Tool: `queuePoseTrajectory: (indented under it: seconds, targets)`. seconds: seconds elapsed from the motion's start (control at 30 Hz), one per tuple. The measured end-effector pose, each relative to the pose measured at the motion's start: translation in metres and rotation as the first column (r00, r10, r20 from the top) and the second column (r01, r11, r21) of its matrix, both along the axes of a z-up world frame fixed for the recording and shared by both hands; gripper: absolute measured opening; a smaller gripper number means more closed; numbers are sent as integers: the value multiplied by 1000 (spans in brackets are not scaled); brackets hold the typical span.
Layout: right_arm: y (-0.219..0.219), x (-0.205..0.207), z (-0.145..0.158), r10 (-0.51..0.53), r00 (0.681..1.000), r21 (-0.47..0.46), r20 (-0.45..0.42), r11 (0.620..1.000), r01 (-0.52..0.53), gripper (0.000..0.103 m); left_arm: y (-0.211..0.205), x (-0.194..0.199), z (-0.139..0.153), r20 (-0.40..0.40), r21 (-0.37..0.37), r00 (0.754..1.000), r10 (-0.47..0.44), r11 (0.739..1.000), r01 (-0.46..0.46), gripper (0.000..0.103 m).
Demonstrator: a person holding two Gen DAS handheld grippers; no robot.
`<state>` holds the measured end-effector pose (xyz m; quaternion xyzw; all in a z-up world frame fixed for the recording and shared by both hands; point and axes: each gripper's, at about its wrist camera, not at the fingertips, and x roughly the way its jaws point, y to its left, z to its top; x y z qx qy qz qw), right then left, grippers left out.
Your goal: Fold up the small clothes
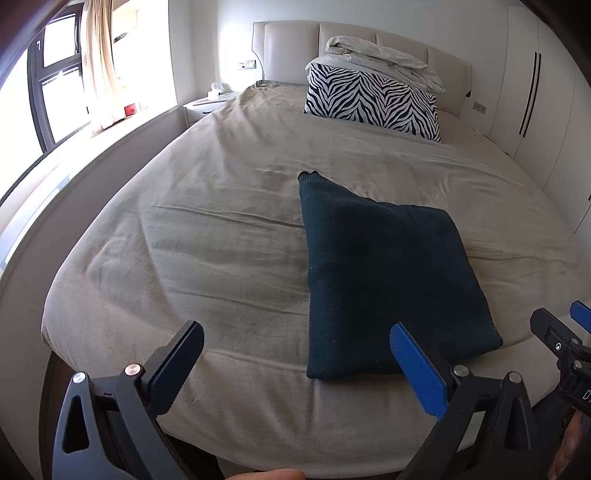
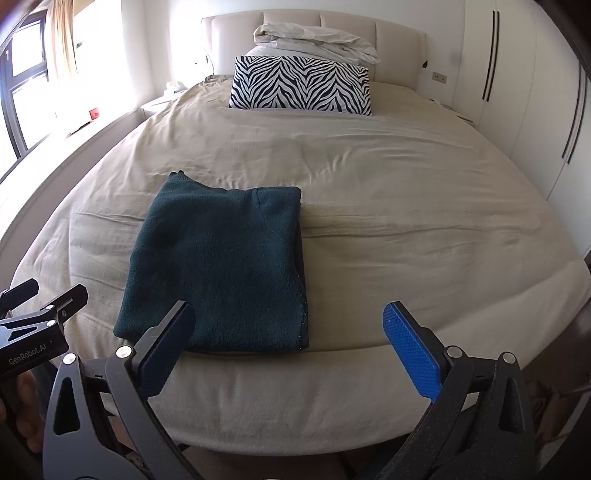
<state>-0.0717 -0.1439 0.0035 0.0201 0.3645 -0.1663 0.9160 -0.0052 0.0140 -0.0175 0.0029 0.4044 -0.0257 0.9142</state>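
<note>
I see a bedroom from both wrist cameras, with strong fisheye bending at the edges. At far left a window [image 1: 55, 92] glares so brightly that nothing outside can be made out, and a pale curtain [image 1: 99, 62] hangs beside it, partly washed out. A small red object [image 1: 130, 109] on the sill is too small to identify.

My left gripper [image 1: 295, 354] fills the bottom of its view, its fingers spread wide with nothing between them; one finger is matte black, the other carries a smooth blue pad. Its body is cut off by the lower edge, and a blurred fingertip shows there.

The bed [image 1: 221, 240] is covered in a wrinkled beige sheet of soft, matte cloth. The sweater [image 2: 218, 266], dark green knit with a fuzzy surface, lies folded into a rough rectangle near the foot edge, just ahead of both grippers and touching neither. Its layers underneath are hidden.

At the head, a zebra-striped pillow [image 2: 301, 86] leans upright, with a crumpled white duvet [image 2: 314, 40] piled behind it against a padded headboard [image 2: 229, 33].

My right gripper [image 2: 291, 332] hovers low over the foot edge, fingers wide apart and empty, its blue pad ribbed. White wardrobe doors [image 2: 524, 92] with dark slim handles close the right side.
</note>
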Motion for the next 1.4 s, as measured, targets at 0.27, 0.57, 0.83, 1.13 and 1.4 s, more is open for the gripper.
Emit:
queuePoseTrajectory:
  seconds: [0.27, 0.57, 0.83, 1.13, 1.4]
  targets:
    - [1, 2, -4, -3, 1000, 4, -8, 1000, 3, 103, 0, 1, -1, -3, -2, 1000, -2, 1000, 2, 103]
    - [1, 3, -7, -4, 1000, 6, -11, 1000, 4, 103, 0, 1, -1, -4, -1, 1000, -2, 1000, 2, 103]
    - [0, 2, -10, -7, 1000, 11, -15, 1000, 7, 103, 0, 1, -1, -5, 0, 1000, -3, 1000, 3, 103]
    - [-1, 1, -12, -9, 1000, 15, -18, 1000, 9, 103, -1, 0, -3, -6, 0, 1000, -3, 1000, 3, 103]
    - [-2, 0, -13, -11, 1000, 17, -19, 1000, 11, 103, -1, -1, -5, -8, 1, 1000, -4, 1000, 4, 103]
